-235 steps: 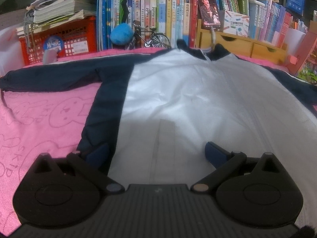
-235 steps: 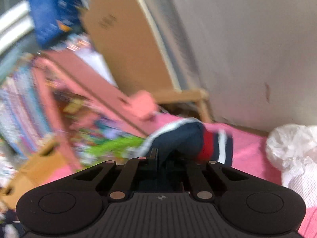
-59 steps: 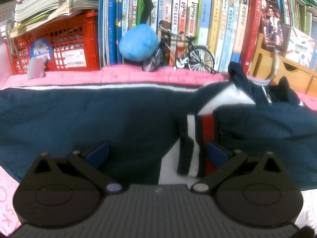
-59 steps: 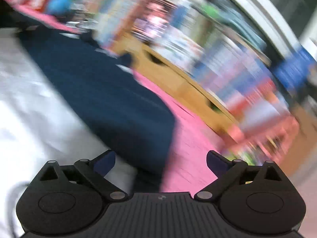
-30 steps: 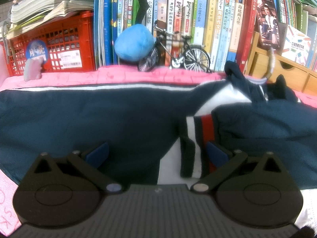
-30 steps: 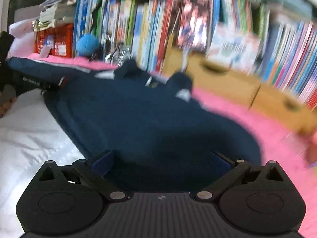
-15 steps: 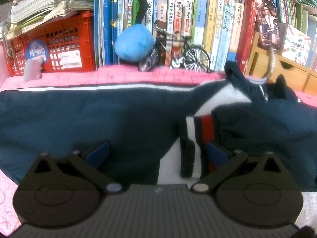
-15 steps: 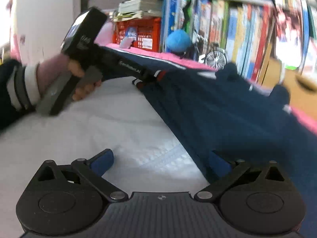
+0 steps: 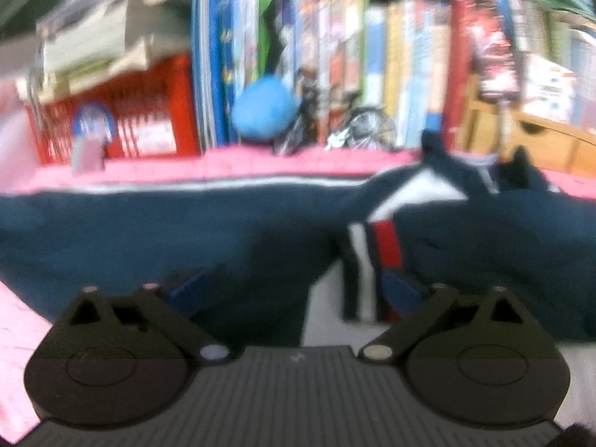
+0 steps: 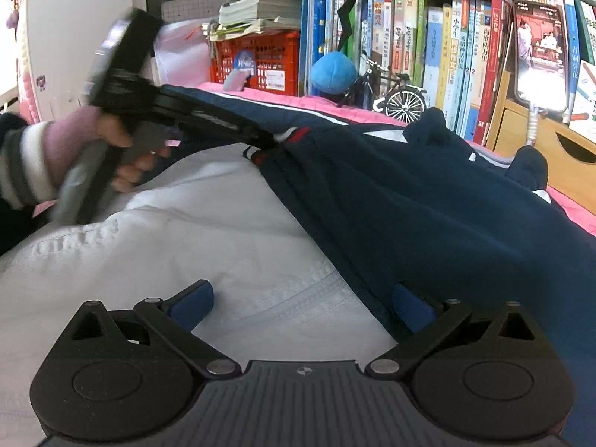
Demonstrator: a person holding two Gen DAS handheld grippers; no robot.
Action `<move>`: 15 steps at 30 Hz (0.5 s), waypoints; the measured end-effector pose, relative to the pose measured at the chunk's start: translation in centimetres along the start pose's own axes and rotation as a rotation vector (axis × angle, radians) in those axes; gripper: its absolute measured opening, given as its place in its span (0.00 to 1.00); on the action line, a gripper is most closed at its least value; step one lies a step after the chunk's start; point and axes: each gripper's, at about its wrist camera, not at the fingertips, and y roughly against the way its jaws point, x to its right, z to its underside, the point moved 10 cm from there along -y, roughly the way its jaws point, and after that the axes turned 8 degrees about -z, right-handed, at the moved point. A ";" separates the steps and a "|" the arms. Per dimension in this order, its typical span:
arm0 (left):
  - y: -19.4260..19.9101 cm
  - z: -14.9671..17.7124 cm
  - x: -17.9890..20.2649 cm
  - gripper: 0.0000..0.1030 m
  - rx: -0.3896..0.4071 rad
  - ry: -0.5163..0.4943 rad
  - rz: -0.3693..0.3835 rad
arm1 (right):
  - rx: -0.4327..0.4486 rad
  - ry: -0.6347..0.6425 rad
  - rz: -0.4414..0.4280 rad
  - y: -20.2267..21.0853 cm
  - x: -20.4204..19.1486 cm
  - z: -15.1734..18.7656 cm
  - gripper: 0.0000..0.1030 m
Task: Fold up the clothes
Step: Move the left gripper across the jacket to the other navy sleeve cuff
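A: Biggest thing first?

B: The jacket, navy w/ a white body panel. It lies spread on the pink cover and fills the ground in front of both tongs. One navy sleeve is folded across the white part; its cuff, striped white and red, sits just ahead of the left tongs' right finger.

A: Left tongs?

B: Left tongs are nearly full wide, jaws closing a bit right now. Cloth lies under and between the fingers, but the pads don't press on it. View is blurred, so no finer detail. From the right cam you see a hand gripping the handle, tips pointing at the cuff.

A: Right tongs?

B: Right tongs gape wide, nothing pinched. Left finger is over the white panel, right finger at the edge of the navy sleeve; whether they touch the cloth I can't tell.

A: Behind the jacket?

B: Beyond the tips, a row of books standing upright. Left of them a red crate w/ papers stacked on top. Right, a wooden drawer box.

A: Small stuff?

B: A blue ball in front of the books, and just right of it a toy bike, both at the far edge of the pink cover.
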 end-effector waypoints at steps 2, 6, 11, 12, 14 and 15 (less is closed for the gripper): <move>2.9 0.3 1.5 0.94 0.029 -0.034 0.079 | 0.000 0.000 0.000 0.0 0.0 0.0 1.00; 6.9 1.5 5.6 0.94 0.062 -0.160 0.202 | 0.000 0.000 0.001 0.0 0.0 0.0 1.00; 5.7 2.9 8.5 0.81 0.011 -0.213 0.207 | 0.000 -0.001 0.001 0.0 -0.1 0.0 1.00; 5.0 3.1 8.5 0.78 -0.004 -0.211 0.193 | 0.001 -0.001 0.002 0.0 -0.1 0.1 1.00; 3.7 3.6 8.2 0.73 -0.038 -0.198 0.159 | 0.002 0.000 0.002 0.0 -0.1 0.1 1.00; 3.1 3.8 8.0 0.72 -0.055 -0.191 0.142 | 0.002 0.000 0.002 0.0 -0.1 0.1 1.00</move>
